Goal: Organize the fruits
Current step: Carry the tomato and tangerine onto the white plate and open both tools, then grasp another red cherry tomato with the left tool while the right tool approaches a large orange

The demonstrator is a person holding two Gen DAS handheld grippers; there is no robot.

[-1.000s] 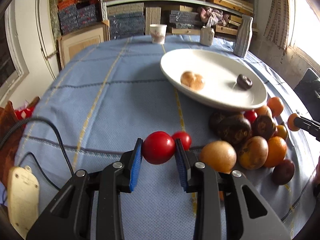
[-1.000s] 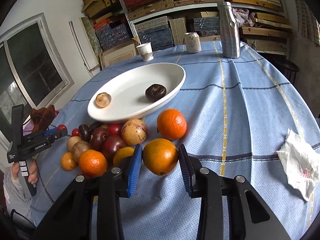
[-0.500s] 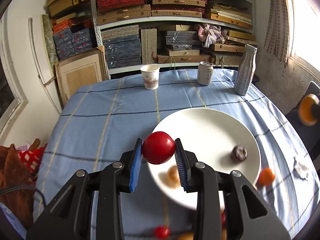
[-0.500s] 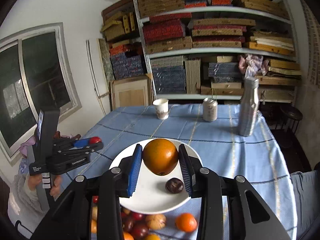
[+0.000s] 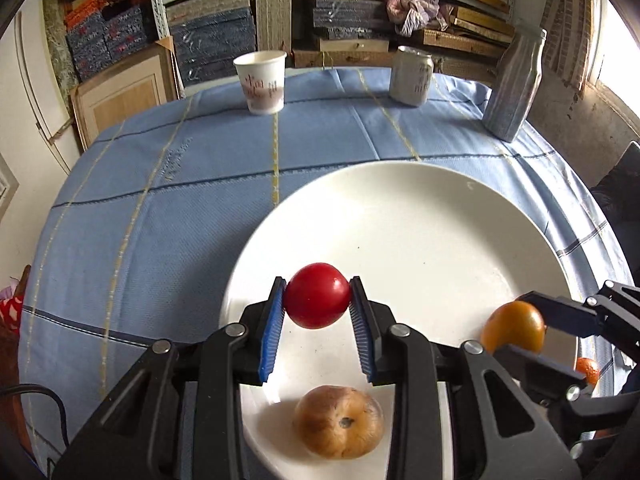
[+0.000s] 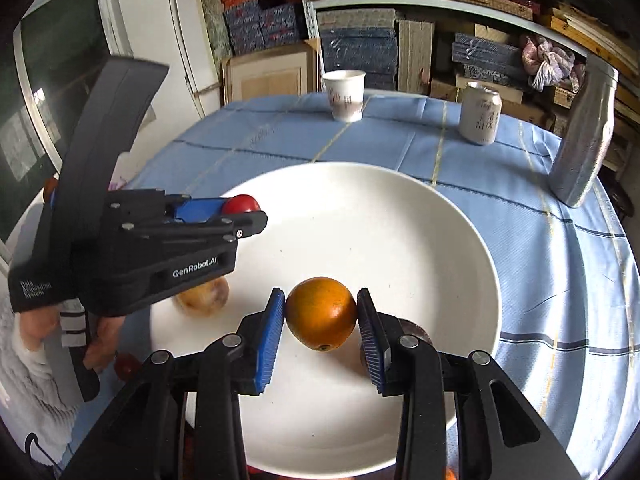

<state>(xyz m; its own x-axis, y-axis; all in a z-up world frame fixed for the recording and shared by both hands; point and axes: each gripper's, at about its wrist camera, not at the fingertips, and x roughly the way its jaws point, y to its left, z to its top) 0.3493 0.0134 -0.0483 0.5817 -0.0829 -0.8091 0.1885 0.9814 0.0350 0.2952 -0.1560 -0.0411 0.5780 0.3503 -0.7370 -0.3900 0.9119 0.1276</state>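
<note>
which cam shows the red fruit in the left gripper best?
Left wrist view: the red fruit sits centred and unobstructed between the left gripper's jaws, over the white plate. In the right wrist view only a small part of it shows, behind the gripper's side.

Black hand-held gripper (image 6: pixel 252 216), blue ribbed pads, silver screws, "GenRobot.AI" mark, white sleeve (image 6: pixel 24 384).

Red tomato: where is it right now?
Clamped in the left gripper, the red tomato hangs over the white plate's left part, above the tan fruit.
</note>
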